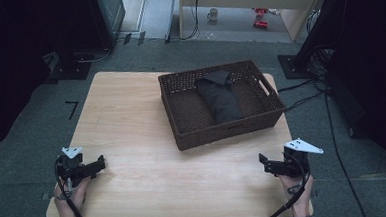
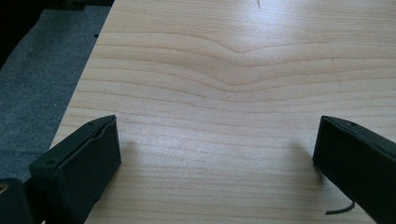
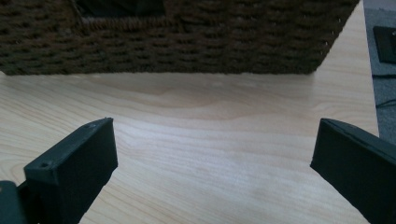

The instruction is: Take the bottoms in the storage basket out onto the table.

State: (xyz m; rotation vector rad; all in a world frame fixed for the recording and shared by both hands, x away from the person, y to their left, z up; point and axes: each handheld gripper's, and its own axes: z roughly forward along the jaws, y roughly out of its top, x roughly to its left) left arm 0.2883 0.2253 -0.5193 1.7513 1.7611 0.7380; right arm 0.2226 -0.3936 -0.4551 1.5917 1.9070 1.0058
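At the table's (image 1: pixel 131 116) near edge, your left gripper (image 2: pixel 217 154) and right gripper (image 3: pixel 215 156) rest with jaws apart and empty; reach squarely for the cloth (image 1: pixel 219 98) lying in the basket (image 1: pixel 222 132).

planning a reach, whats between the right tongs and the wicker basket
Only bare wooden table lies between the open right tongs and the wicker basket, as the right gripper view shows.

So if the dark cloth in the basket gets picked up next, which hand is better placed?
Probably the right gripper: open and facing the basket holding the dark cloth. The left gripper faces bare table.
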